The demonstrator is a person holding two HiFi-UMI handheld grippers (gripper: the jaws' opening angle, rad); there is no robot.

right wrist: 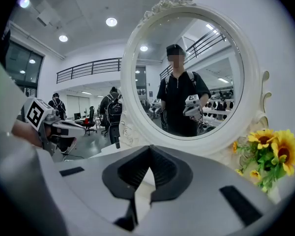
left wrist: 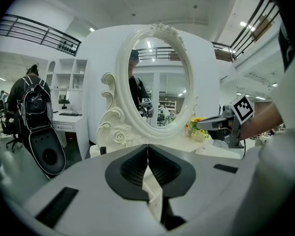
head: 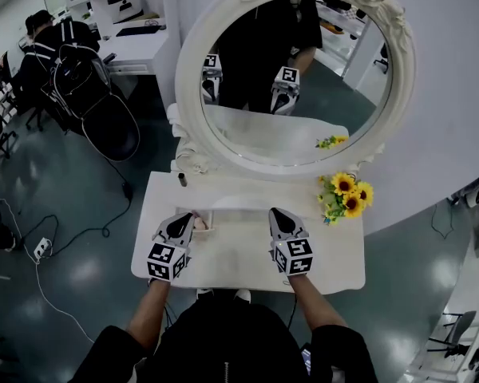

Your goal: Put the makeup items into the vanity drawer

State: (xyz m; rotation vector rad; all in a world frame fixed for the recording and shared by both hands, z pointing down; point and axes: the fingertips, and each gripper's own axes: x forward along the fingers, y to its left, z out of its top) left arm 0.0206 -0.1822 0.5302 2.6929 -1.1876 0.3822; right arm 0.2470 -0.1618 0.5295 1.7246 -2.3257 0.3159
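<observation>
Below the mirror [head: 291, 78], on the white table [head: 247, 258], we have both grippers low and pointing at the glass. The left gripper [head: 184, 220] is towards the mirror's left side, the right gripper [head: 278, 215] under its middle. Jaws on both are shut pad to pad, with nothing between them in either gripper view.

Makeup items: one small dark stick-like thing [head: 182, 179] stands at the mirror's lower-left foot, out on the table. Just off the left gripper's tip sits a shallow tray [head: 201, 223] with something pinkish in it. It's too small for us to tell what that is, or whether the tray is the drawer itself. No drawer front shows in any view, because our arms and body cover the table edge farthest from the mirror. The sunflowers [head: 347, 196] at the mirror's lower right aren't part of the job.

Status call: empty, shut jaws fit either a pause between picks or hands pulled clear after the last drop. The dark stick-like thing isn't in any drawer, so if it counts as makeup, we judge the job incomplete.
</observation>
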